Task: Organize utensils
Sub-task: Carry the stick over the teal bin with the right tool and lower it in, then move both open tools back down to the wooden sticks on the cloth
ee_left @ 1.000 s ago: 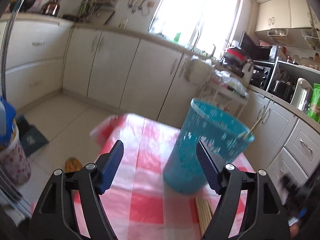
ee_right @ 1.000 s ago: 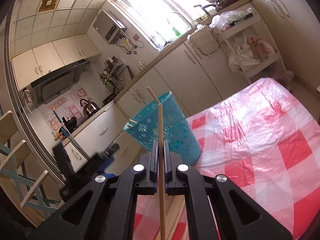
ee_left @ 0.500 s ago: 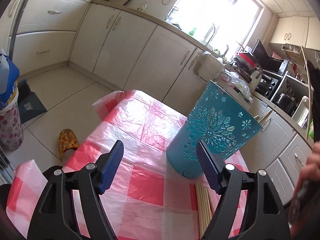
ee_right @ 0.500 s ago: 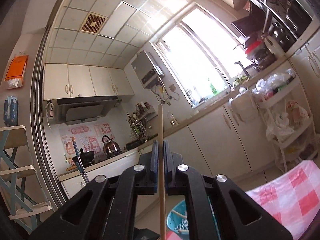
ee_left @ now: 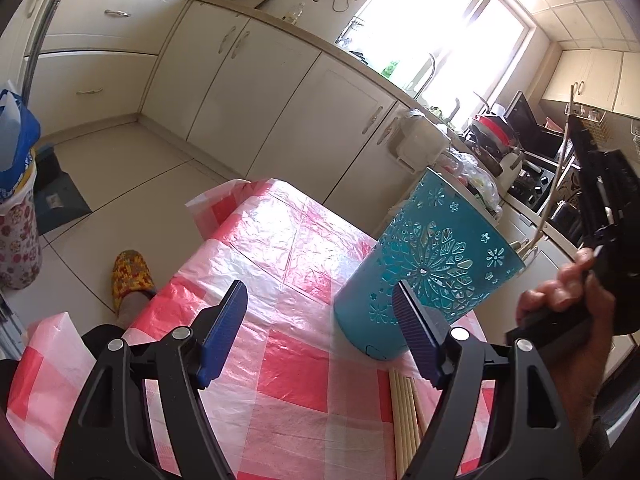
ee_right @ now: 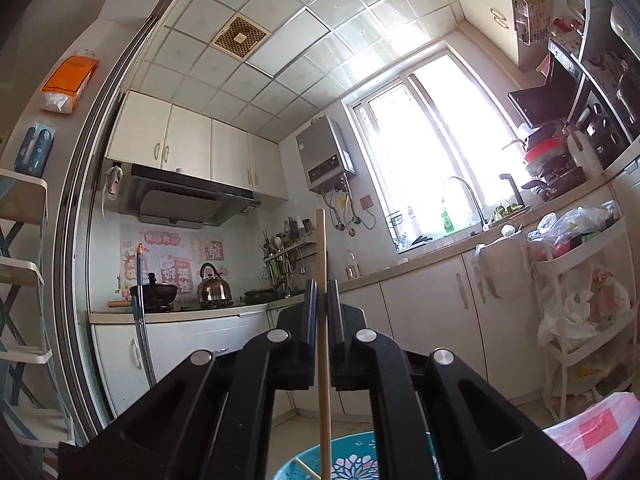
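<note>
A teal perforated utensil holder (ee_left: 424, 276) stands on the red-checked tablecloth (ee_left: 288, 368). My left gripper (ee_left: 320, 334) is open and empty, just in front of the holder. Several wooden chopsticks (ee_left: 404, 412) lie on the cloth by its right finger. My right gripper (ee_right: 321, 300) is shut on a chopstick (ee_right: 322, 320), held upright above the holder's rim (ee_right: 352, 456). In the left wrist view the right gripper (ee_left: 600, 196) is raised to the right of the holder, its chopstick (ee_left: 554, 196) reaching down into the opening.
A slipper (ee_left: 130, 276) lies on the floor left of the table. A patterned bin (ee_left: 18, 236) stands at far left. White cabinets (ee_left: 280, 112) line the back wall; a cluttered shelf cart (ee_right: 584, 292) stands at right.
My right gripper has tilted up and lifted, so the chopstick now stands upright over the holder. The left gripper has drawn back a little and stays open.
</note>
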{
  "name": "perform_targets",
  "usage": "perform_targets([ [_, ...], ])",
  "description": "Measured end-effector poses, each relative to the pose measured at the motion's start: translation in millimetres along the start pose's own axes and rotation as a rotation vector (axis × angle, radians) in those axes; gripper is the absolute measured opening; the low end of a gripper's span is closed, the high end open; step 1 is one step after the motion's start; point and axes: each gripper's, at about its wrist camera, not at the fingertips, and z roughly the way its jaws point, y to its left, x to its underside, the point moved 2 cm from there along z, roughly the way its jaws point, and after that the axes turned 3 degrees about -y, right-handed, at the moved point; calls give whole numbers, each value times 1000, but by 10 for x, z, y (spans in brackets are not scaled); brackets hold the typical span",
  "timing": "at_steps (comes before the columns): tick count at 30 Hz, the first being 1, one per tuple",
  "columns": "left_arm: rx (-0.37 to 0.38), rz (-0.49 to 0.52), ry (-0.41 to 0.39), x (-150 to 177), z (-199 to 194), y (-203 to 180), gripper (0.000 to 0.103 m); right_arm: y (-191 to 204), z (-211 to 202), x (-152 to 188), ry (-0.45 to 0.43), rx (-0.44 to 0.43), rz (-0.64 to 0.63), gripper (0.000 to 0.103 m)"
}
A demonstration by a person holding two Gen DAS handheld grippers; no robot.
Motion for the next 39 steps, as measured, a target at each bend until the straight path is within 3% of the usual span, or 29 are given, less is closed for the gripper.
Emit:
perform_targets([
  [6,2,-3,10,3,18,6,71,-30,42,285,68,-42,-66,6],
  [10,3,-9,11,-4,20,20,71,54,-65,463,158,-77,-118,7],
  [13,3,-17,15,-9,26,48,71,4,-195,537,219,-54,-115,26],
  [16,0,-17,14,-10,27,48,71,-75,-360,528,264,-10,-82,31],
  [20,-1,-21,20,-5,37,57,71,-141,-610,449,343,79,-19,56],
  [22,0,-23,26,-7,48,71,71,-158,-748,441,428,145,18,67],
  [26,-1,-27,31,-5,58,74,71,-213,-1052,590,640,268,110,78],
  [30,-1,-33,45,4,85,85,72,-88,-1321,870,863,355,32,77],
  [33,3,-35,57,6,109,91,73,53,-1383,1040,973,344,-56,59],
  [35,3,-38,59,5,116,93,73,83,-1366,1147,1033,320,-65,40],
  [39,0,-33,96,23,185,79,74,97,-1256,1340,1103,291,-48,29],
])
